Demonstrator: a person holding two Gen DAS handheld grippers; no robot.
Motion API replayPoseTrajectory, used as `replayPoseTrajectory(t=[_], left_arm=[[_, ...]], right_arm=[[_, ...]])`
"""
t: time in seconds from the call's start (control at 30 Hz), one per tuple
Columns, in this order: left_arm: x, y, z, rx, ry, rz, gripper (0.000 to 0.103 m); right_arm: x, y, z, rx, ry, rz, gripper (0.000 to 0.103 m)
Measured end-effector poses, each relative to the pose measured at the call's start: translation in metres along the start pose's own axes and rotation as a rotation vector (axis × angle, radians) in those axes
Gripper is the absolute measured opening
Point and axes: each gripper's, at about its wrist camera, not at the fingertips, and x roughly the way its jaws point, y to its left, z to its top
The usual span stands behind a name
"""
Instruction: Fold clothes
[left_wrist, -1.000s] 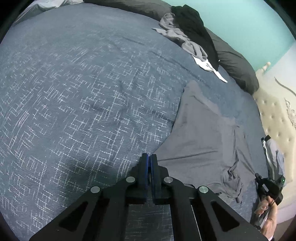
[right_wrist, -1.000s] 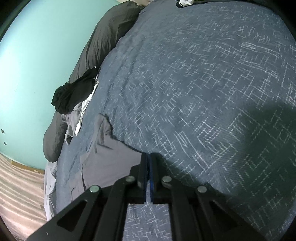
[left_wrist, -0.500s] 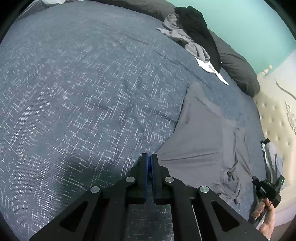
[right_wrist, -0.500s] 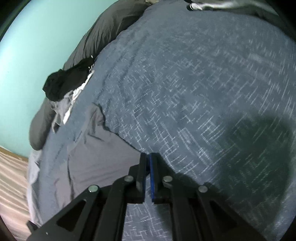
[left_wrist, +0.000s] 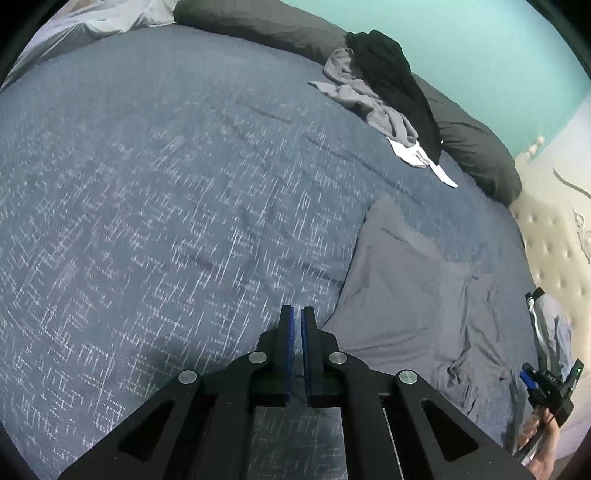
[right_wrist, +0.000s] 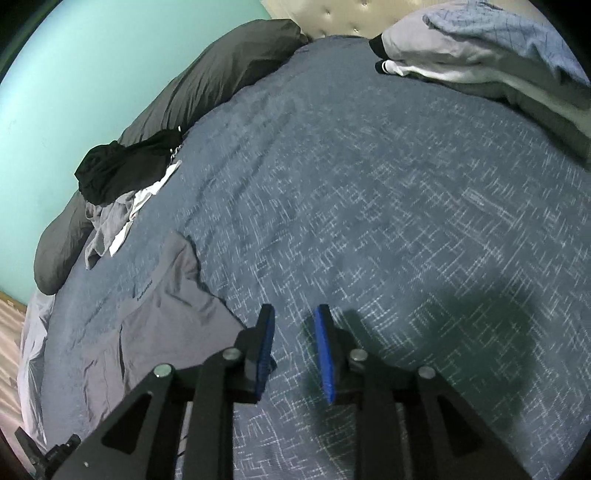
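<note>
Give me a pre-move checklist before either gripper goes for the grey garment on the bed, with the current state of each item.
1. Right gripper open for a grasp: ok, clear gap between its blue pads.
2. Left gripper open: not ok, only a thin slit shows between the pads.
3. Both grippers free of cloth: ok, nothing between either pair of fingers.
4. Grey garment spread flat: not ok, it is bunched and wrinkled at the near end.
5. Garment clear of the clothes pile by the dark pillow: ok, bare bedspread between them.
6. Garment's far edge visible: ok.
</note>
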Motion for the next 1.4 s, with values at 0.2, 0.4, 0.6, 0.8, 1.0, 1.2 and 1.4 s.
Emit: replayPoseTrajectory(t=[0.2,0.4,0.6,0.8,1.0,1.2,1.4], left_arm=[[0.01,-0.009,0.009,0.007,0.006,-0.016,0.006],[0.022,-0.019,0.019,0.019,0.018,-0.034,0.013],[0.038,-0.037,0.042,0.061,0.024,-0.05,0.017],[0.063,-0.054,0.066,0.106,0.055,-0.07,0.019],[0.09,-0.07,0.089,0.139,0.096,-0.081,0.02],[0.113,-0.076,0.103,0.149,0.147,-0.086,0.02],[0.127,-0.078,0.113,0.138,0.187,-0.117,0.02]], right_arm=[[0.0,-0.001,0.002,-0.009,0.0,-0.003,0.024],[0.006,0.003,0.004,-0.025,0.016,0.018,0.026],[0.013,0.025,0.007,-0.069,0.064,0.095,0.034],[0.029,0.06,0.013,-0.137,0.134,0.157,0.039],[0.055,0.093,0.04,-0.209,0.188,0.157,0.04],[0.096,0.122,0.07,-0.293,0.239,0.149,0.04],[0.127,0.139,0.079,-0.358,0.28,0.139,0.04]])
